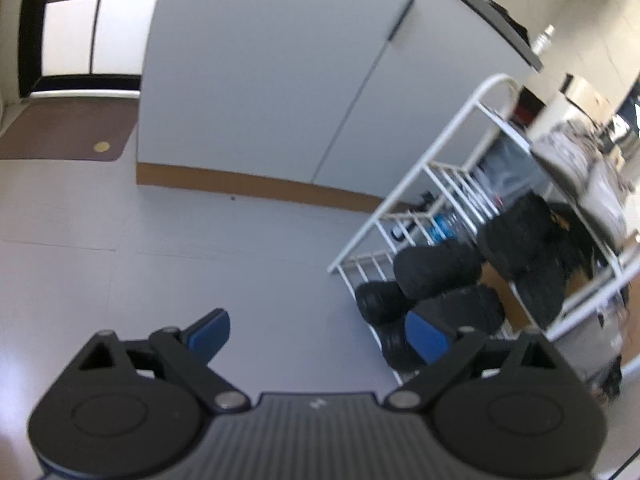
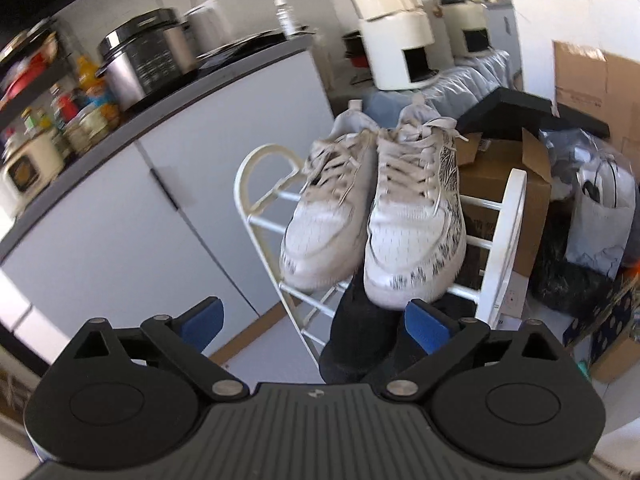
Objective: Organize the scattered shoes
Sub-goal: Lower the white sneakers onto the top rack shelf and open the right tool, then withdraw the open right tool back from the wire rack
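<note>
Two white sneakers (image 2: 412,220) with loose laces rest side by side on the top tier of a white wire shoe rack (image 2: 508,240), toes toward me. Dark shoes (image 2: 360,340) sit on the tier below them. My right gripper (image 2: 316,324) is open just in front of the rack, with nothing between its blue pads. In the left wrist view the same rack (image 1: 432,168) appears tilted at the right, with several black shoes (image 1: 440,268) on its lower tiers. My left gripper (image 1: 320,336) is open over the pale floor, to the left of the rack.
A white cabinet (image 1: 280,80) stands behind the rack, with a cooker (image 2: 140,60) and jars on its dark counter. Cardboard boxes (image 2: 500,184), bags and white appliances (image 2: 396,32) crowd the right side. A brown mat (image 1: 68,132) lies by the door.
</note>
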`<state>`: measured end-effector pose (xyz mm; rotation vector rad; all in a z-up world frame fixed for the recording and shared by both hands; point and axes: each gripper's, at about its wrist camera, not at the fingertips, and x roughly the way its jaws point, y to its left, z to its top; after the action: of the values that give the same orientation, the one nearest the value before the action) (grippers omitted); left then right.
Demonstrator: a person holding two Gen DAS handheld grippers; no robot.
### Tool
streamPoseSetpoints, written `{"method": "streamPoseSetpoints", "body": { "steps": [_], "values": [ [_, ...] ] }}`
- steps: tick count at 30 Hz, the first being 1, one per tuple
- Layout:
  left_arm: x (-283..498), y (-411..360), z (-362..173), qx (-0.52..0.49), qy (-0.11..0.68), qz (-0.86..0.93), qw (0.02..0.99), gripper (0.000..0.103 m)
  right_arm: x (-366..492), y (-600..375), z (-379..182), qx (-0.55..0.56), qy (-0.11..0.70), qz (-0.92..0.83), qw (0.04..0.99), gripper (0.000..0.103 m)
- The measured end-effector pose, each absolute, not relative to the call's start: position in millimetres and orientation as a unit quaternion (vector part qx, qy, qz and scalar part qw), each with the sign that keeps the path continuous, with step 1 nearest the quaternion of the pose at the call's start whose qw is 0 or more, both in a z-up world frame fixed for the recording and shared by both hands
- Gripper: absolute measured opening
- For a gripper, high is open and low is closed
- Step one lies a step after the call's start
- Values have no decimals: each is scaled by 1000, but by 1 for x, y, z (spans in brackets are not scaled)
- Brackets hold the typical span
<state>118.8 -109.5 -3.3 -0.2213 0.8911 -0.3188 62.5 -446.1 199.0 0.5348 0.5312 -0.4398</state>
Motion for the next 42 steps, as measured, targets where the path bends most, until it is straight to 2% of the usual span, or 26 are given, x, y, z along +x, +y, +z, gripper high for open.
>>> {"method": "streamPoseSetpoints", "body": {
  "steps": [23, 35, 42],
  "values": [
    [44, -110, 37, -17, 337, -177, 924, 102, -64, -339, 71, 180, 188, -190, 946, 101],
    [21, -120, 35, 12, 305, -174, 936, 103, -79, -301, 37, 155, 214, -177, 948, 101],
    [15, -133, 27, 39, 311, -194, 930, 103, -82, -296, 30, 145, 218, -197, 945, 101]
  ]
}}
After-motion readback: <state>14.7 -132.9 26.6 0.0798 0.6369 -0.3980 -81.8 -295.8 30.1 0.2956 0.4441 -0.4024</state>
